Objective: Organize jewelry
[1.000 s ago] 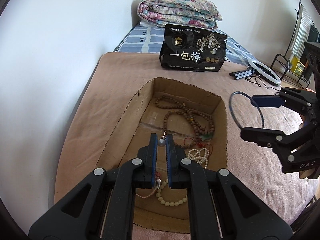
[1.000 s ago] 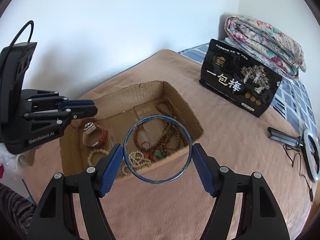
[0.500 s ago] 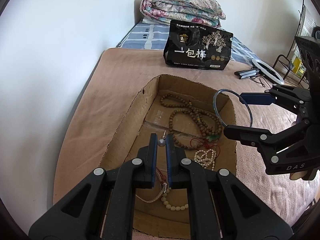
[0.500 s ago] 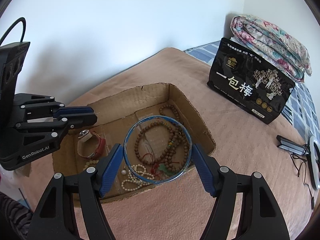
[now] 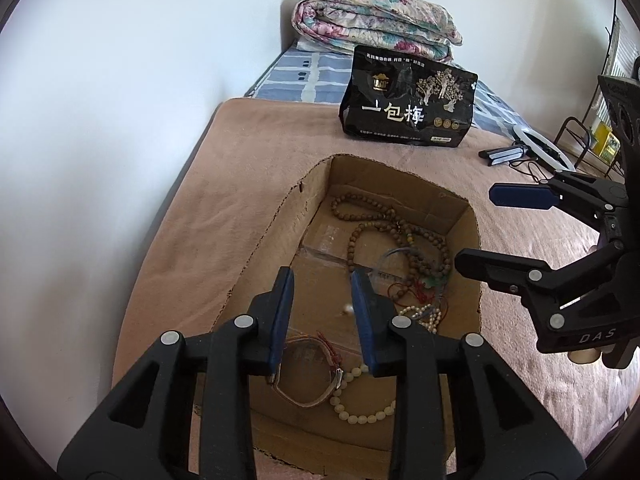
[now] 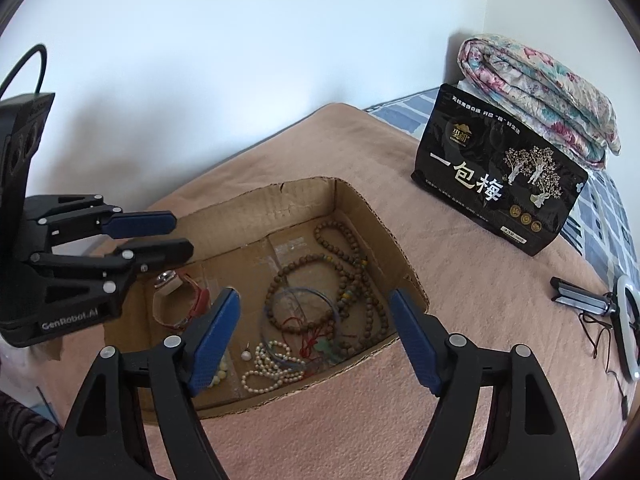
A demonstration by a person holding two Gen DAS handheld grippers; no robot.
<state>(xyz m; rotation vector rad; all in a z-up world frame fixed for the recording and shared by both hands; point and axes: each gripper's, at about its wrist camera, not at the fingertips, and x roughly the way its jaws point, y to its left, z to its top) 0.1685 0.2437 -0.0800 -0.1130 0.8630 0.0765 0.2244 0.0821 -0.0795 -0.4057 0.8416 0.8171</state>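
Note:
An open cardboard box (image 5: 400,184) (image 6: 260,212) on the pink blanket holds the jewelry. Above its near end my left gripper (image 5: 322,280) (image 6: 180,234) is opening, with nothing pressed between the pads. A small pearl pendant (image 5: 348,310) shows blurred beside its right finger and sits low at the box floor (image 6: 245,355) in the right wrist view. My right gripper (image 6: 314,296) (image 5: 476,227) is opening wide over the box, holding nothing. The thin blue bangle (image 6: 298,289) (image 5: 394,252) is a blur below it, over the brown bead necklace (image 6: 340,232).
A red-strapped watch (image 6: 176,284), a white pearl bracelet (image 6: 272,364) and a cream bead bracelet (image 5: 360,416) also lie in the box. Behind it stand a black bag (image 5: 408,108) and a folded quilt (image 5: 372,20). A ring light (image 6: 628,332) lies right. A wall runs along the left.
My left jaws have parted and let the pearl pendant drop. My right gripper moved over the box, widened and released the blue bangle, which now blurs inside the box.

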